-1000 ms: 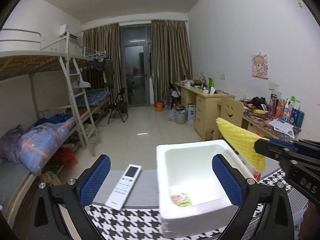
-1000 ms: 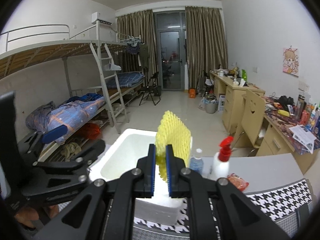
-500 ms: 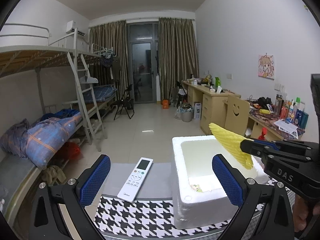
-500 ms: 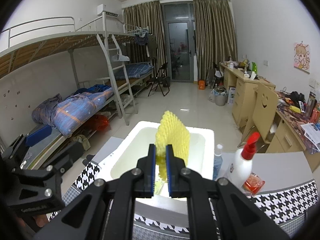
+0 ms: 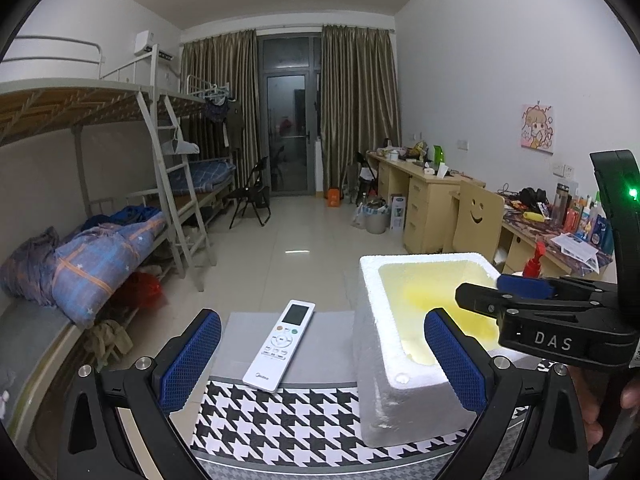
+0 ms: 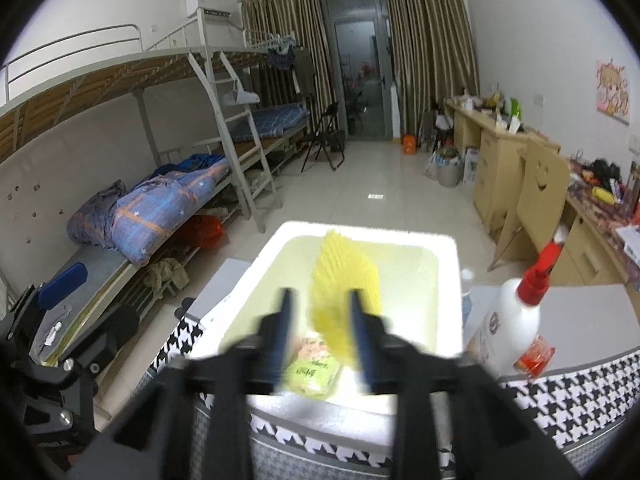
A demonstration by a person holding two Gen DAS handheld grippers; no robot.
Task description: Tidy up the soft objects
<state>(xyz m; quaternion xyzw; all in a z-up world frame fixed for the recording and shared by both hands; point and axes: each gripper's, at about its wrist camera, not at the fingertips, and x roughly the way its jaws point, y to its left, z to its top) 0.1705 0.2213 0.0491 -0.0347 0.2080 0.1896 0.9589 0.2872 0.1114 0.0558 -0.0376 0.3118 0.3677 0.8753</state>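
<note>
My right gripper (image 6: 320, 334) has just been opening: its jaws now stand apart, and the yellow foam net (image 6: 344, 280) hangs loose between them, no pad pressing on it, above the inside of the white foam box (image 6: 276, 248) just ahead of me. My left gripper (image 5: 320, 360) is spread wide and empty, its right pad in front of the box's near wall, the remote control (image 5: 282, 344) lying between its pads. The risk I see: the net is light and springy, so it could snag on a pad as I draw back. The spray bottle (image 6: 516, 320) beside my right jaw could tip if I swing wide.
</note>
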